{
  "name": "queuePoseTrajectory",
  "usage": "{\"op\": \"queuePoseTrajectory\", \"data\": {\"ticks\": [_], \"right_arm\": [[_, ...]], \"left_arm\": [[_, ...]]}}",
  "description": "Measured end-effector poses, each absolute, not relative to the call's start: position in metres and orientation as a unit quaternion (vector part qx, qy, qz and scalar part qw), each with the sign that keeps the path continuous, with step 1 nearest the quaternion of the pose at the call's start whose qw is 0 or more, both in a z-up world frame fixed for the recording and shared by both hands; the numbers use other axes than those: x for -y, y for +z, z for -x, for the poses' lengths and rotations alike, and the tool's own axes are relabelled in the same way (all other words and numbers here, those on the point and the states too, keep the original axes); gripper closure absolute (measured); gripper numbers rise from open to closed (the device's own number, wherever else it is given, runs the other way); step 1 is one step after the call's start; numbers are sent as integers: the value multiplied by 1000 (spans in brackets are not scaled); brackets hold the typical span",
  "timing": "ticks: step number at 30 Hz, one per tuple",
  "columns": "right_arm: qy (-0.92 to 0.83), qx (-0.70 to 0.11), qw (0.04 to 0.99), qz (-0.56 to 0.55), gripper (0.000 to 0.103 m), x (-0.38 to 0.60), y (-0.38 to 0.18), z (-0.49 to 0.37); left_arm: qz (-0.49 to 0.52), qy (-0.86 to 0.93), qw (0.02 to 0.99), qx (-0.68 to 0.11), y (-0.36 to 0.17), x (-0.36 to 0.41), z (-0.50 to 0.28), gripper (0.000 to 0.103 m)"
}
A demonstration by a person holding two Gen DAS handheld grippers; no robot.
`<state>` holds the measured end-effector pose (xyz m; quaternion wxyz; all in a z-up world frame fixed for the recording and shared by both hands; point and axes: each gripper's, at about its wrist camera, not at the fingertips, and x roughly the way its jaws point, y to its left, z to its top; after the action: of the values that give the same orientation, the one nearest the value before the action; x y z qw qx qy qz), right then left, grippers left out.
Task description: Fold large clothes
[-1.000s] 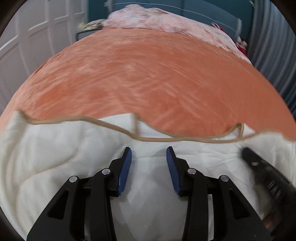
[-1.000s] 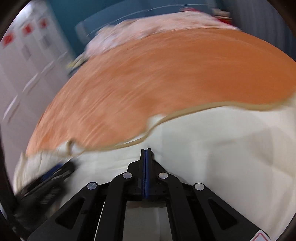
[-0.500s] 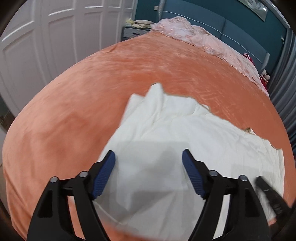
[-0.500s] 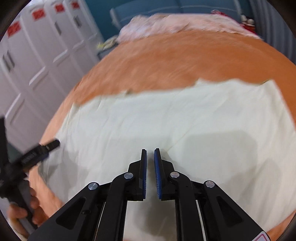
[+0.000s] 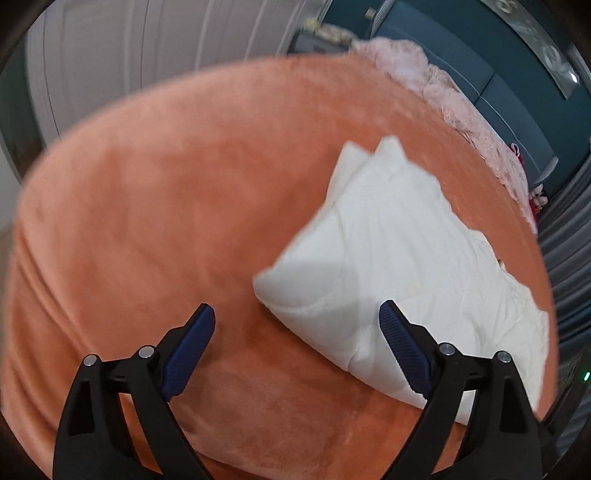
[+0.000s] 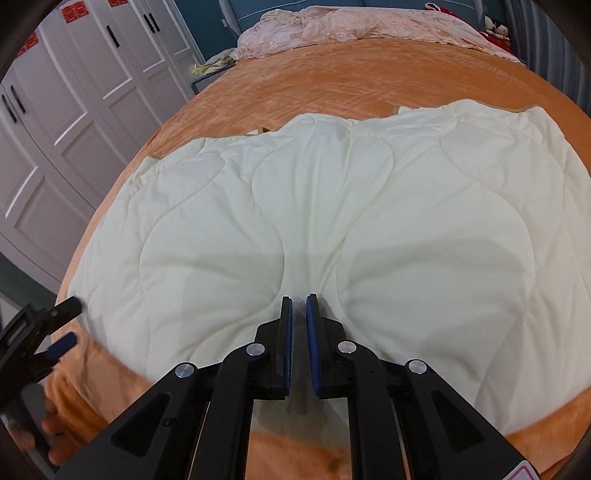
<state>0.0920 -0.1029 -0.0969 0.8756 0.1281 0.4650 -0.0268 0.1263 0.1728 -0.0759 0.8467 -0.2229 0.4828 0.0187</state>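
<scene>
Ahead of the black fingers [image 6: 284, 332] (blue-padded), a cream quilt [image 6: 332, 206] stitched in curving lobes lies on an orange bed [image 5: 166, 192].

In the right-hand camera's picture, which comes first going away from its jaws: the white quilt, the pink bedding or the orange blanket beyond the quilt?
1. White quilt, just ahead.
2. Orange blanket, bare stretch beyond.
3. Pink bedding, far end.

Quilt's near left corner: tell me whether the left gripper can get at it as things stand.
Probably yes. The left gripper hangs over the orange bedspread with its fingers spread wide and still opening, nothing between them. The white quilt has its corner just ahead of the right-hand finger, with nothing in the way.
</scene>
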Motion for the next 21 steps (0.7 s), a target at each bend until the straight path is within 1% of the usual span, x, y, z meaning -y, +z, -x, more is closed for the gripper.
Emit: {"op": "queuePoseTrajectory", "data": {"ticks": [4,7,8,9,10,12,14,15,18,21], "right_arm": [[-26,-467,875,-123,93,99,-99,-81],[-26,-470,873,-124,93,98,-100,-80],[-25,-473,871,-128,93,99,-101,-81],[-25,-474,870,-132,93,100,-102,-83],[-24,-476,868,-137,93,102,-103,-84],[-23,-479,866,-141,93,103,-103,-83],[-23,-483,864,-139,93,102,-102,-82],[-22,-485,863,-138,93,101,-101,-82],[-22,-492,860,-136,93,96,-100,-79],[-17,-499,857,-129,90,87,-97,-76]], "left_arm": [[285,-23,820,-496,-96,-172,-135,15],[291,-41,818,-495,-97,-161,-146,16],[294,-48,816,-496,-96,-157,-151,23],[298,-54,812,-499,-94,-153,-153,33],[300,-56,809,-502,-93,-150,-155,39],[292,-62,812,-502,-83,-142,-156,60],[274,-70,824,-491,-66,-138,-148,75],[270,-76,828,-485,-58,-137,-147,80],[278,-110,836,-460,-25,-137,-131,87],[266,-146,846,-438,9,-128,-116,89]]}}
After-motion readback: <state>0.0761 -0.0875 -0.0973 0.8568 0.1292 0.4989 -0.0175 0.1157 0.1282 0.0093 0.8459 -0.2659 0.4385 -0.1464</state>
